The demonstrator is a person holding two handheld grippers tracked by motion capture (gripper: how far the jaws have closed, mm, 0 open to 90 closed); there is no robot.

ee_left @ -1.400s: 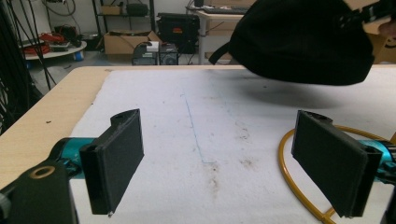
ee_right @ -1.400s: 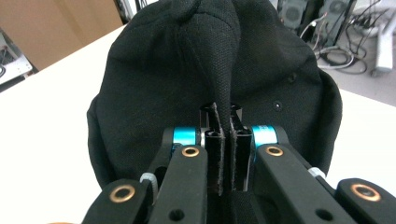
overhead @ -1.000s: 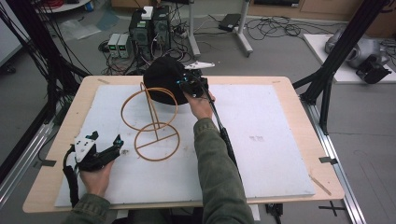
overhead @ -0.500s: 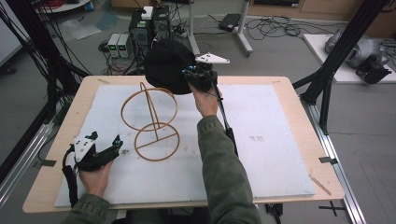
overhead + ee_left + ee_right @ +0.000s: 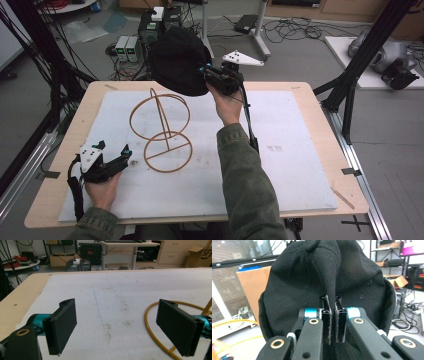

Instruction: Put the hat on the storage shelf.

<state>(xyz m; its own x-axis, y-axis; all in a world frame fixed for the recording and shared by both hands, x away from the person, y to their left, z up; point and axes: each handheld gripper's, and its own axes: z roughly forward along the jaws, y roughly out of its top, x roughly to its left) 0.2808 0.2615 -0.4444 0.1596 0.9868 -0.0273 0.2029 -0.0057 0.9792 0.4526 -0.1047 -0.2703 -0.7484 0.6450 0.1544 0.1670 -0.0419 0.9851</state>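
Right jaws: closed tight on a pinched fold of the black cap, which hangs beyond the right gripper, lifted above the worktop.
Left jaws: wide apart and empty; left gripper rests low, the wire stand base ring by one jaw.
Doing it well: keep the pinch firm, centre the crown over the stand's upper ring, lower slowly.
Risk: fabric slipping or snagging.

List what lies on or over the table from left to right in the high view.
Left gripper → wire hat stand → right gripper lifting the black cap by pinched fabric.
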